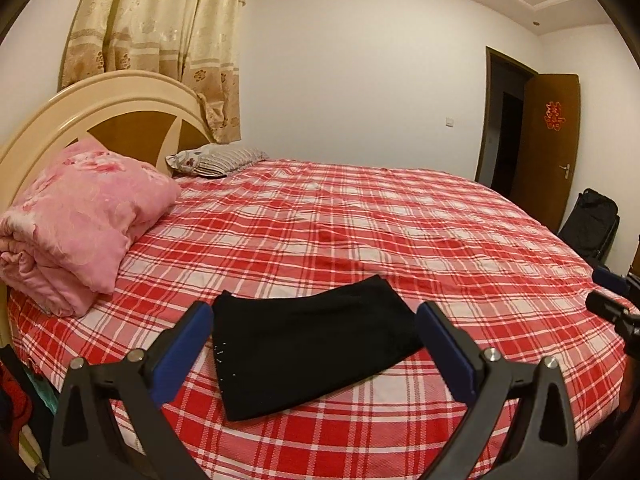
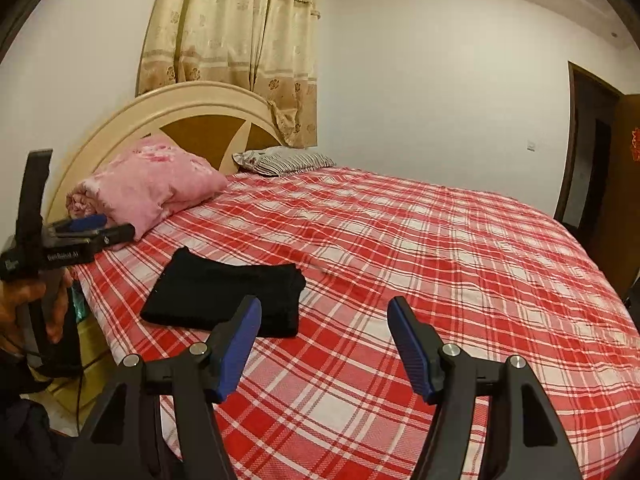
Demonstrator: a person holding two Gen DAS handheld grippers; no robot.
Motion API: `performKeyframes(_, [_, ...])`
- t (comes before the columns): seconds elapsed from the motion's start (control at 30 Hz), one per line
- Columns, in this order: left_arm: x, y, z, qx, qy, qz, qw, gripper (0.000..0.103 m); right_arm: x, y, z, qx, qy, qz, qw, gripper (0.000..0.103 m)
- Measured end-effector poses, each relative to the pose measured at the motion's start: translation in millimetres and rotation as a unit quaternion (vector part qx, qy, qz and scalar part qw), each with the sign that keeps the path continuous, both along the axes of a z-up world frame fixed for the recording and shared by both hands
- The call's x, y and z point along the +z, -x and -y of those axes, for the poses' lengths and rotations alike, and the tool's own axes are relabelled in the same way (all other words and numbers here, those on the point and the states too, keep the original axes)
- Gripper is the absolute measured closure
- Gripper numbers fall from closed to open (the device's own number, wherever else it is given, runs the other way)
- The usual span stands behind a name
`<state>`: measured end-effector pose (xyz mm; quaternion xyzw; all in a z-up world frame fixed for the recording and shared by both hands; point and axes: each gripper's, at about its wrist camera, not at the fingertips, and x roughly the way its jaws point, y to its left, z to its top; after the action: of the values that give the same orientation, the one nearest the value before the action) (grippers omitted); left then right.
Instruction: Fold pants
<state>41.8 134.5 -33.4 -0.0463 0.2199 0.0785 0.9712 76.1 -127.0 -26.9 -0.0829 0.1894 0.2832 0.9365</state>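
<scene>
The black pants [image 1: 312, 344] lie folded at the bed's [image 1: 440, 240] near edge, both the left gripper [image 1: 314, 320] and right gripper [image 2: 324, 320] released and raised, so I'd only square loose edges gently.

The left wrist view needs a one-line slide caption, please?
Open left claw hovers above folded black pants lying on the red plaid bed.

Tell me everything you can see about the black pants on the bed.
The pants are black, of a soft, thick-looking cloth, already folded into a compact flat rectangle with layered edges at one end. Small pale specks show near one edge. They lie flat on the red plaid sheet, near the bed's edge, apart from the pink quilt. Neither the left gripper nor the right gripper touches them; both are open.
</scene>
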Motion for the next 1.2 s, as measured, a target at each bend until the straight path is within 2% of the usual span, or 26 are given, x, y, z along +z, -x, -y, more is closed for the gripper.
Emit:
performKeyframes(0.2, [-4,-1,9,-0.011,-0.003,-0.004,0.9999,0.0,1,10,-3,0.008,0.003,0.014,1.0,0.036])
performKeyframes(0.93, [-2,1,16,-0.011,-0.012,-0.007,0.9998,0.0,-1,10,0,0.005,-0.001,0.014,1.0,0.036])
performKeyframes(1.2, [0,1,23,-0.009,-0.037,-0.005,0.9993,0.0,0,12,0,0.004,0.003,0.02,1.0,0.036])
